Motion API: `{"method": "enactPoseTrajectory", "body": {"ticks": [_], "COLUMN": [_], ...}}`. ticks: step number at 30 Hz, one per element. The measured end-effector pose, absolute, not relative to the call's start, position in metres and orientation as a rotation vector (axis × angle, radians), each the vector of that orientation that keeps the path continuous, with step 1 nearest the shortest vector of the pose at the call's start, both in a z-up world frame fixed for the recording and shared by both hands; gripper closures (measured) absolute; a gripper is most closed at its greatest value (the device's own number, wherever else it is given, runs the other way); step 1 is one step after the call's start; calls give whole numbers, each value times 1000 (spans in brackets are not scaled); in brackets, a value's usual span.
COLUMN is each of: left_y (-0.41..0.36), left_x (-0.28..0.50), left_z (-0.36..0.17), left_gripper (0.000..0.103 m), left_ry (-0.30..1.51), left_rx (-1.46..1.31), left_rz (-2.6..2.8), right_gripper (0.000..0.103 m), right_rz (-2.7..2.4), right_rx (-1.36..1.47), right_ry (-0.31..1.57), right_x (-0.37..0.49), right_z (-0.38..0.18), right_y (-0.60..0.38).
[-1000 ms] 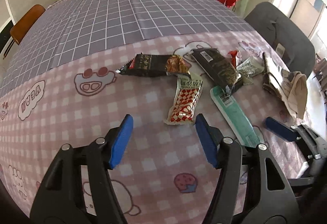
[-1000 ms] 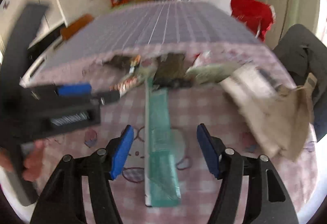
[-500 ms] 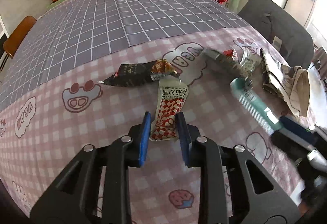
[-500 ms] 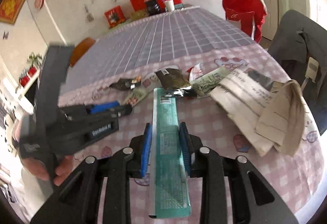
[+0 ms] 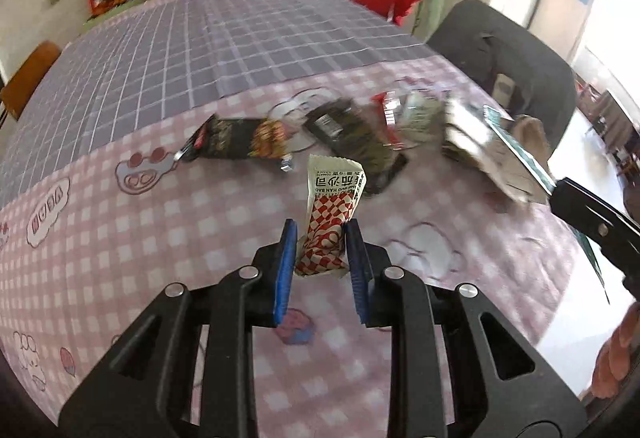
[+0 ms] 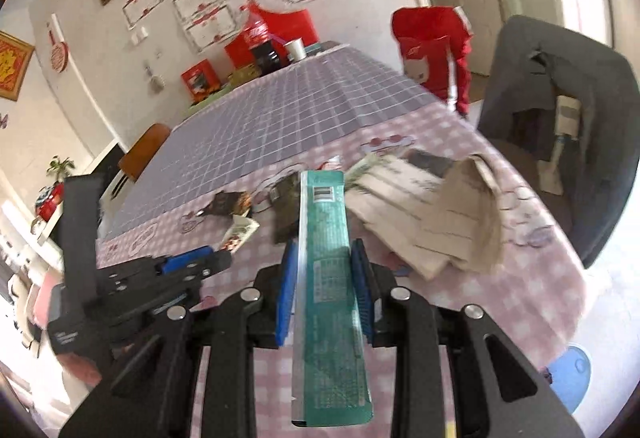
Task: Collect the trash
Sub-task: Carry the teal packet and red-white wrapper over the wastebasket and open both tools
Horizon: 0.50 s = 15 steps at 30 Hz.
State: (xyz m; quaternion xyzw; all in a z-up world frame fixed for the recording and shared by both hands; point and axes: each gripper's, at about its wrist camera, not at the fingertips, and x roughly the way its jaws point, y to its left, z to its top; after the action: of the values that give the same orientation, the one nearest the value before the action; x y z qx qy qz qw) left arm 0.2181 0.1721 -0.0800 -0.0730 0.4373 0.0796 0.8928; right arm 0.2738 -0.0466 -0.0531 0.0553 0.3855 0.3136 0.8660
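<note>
Left gripper (image 5: 321, 252): clamped on the lower end of the red-checked wrapper (image 5: 332, 214), which stood up off the table (image 5: 120, 238), so it looked lifted clear for carrying.
Right gripper (image 6: 324, 270): closed across the long teal packet (image 6: 326, 262), pinched mid-length, probably so neither end sagged.
Remaining trash: a dark snack wrapper (image 5: 236, 144), a black packet (image 5: 352, 142) and folded newspaper (image 6: 440, 222) lay clustered on the pink cloth (blurred in the left view).
Bin: not visible.
</note>
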Motion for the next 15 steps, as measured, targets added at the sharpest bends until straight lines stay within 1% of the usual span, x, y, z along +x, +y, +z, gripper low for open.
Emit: {"method": "enactPoseTrajectory", "body": {"ticks": [9,15], "left_y": [109,52], "left_x": [217,224], "left_z": [-56,-47], "left_gripper": [78,78], "left_ry": [854,835], "left_rx": [-94,-33], "left_rz": [47,-61], "right_gripper": [76,76], "right_rz": [534,415], "right_rx": [160,173], "right_ry": [764,724], "right_x": [259,249], "right_z": [-45,-40], "right_y": [-113,-168]}}
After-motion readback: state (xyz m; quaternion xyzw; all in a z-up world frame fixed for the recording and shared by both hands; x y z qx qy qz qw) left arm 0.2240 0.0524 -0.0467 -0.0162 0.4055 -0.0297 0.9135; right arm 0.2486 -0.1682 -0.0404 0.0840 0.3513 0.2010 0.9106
